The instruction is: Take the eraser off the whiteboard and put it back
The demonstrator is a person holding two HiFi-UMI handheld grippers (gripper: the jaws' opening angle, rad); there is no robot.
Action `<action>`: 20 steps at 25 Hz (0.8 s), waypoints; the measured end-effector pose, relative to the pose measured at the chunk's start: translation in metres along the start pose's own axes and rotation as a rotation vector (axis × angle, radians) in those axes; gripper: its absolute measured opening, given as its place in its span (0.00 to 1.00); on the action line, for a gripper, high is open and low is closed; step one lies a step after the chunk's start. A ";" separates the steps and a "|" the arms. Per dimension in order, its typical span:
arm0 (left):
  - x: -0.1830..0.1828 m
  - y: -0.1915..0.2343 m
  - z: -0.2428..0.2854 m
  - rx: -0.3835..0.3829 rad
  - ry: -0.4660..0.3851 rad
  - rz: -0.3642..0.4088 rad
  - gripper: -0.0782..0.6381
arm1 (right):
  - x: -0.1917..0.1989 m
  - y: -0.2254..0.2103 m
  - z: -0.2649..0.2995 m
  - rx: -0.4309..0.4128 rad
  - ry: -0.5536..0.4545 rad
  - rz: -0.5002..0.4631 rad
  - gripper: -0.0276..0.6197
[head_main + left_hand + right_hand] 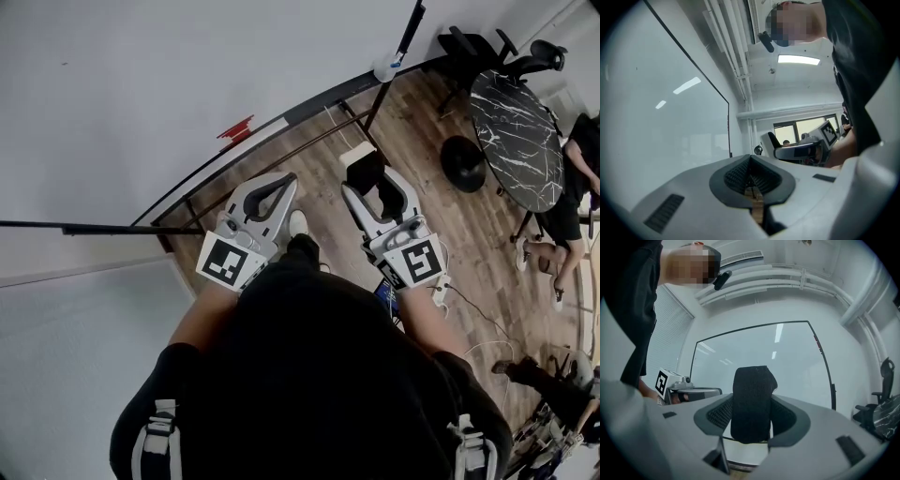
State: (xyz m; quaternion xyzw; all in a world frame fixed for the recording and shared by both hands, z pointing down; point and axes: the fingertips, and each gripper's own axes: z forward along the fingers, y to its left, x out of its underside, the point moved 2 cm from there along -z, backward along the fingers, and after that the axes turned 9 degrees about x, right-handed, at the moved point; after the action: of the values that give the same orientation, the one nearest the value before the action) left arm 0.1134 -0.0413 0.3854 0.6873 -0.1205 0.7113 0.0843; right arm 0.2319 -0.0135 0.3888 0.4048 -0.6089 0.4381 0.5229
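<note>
The big white whiteboard [141, 84] with its thin black frame fills the head view from 9 o'clock round to 12 o'clock, standing on black legs over the brown wooden plank floor [422, 141]. In the right gripper view the board lies straight ahead of me, at 12 o'clock beyond the jaws.

Off at 2 o'clock in the head view stands a black oval table with white marble veining [516, 141]. Black office chairs [487, 47] stand just behind it, and a seated person is at its far edge, near 3 o'clock.

My left tongs [752, 180] are at 11 o'clock from my body. Their jaws are closed tip to tip with nothing between them, only a sliver of floor showing through the slit.

My right tongs [749, 420], at 1 o'clock, stand partly spread and are clamped on the black-felted, white-backed block eraser [752, 394]. The eraser stands upright between the ribbed pads, felt side toward the camera, and is clear of the board's surface.

A small red object [234, 129] sits at the board's lower edge, at 12 o'clock from the left tongs.
</note>
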 end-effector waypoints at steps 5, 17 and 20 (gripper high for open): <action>-0.008 0.036 0.030 0.035 -0.018 0.005 0.12 | -0.006 -0.027 0.032 0.039 0.008 -0.017 0.39; -0.006 0.144 0.067 0.093 -0.027 -0.014 0.12 | -0.003 -0.057 0.140 0.104 0.042 -0.064 0.39; -0.005 0.164 0.072 0.102 -0.031 -0.026 0.12 | -0.001 -0.061 0.163 0.108 0.041 -0.065 0.39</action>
State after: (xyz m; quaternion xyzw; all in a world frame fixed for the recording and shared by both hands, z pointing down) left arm 0.1360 -0.2191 0.3728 0.7031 -0.0762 0.7047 0.0564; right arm 0.2446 -0.1871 0.3830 0.4427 -0.5601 0.4615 0.5266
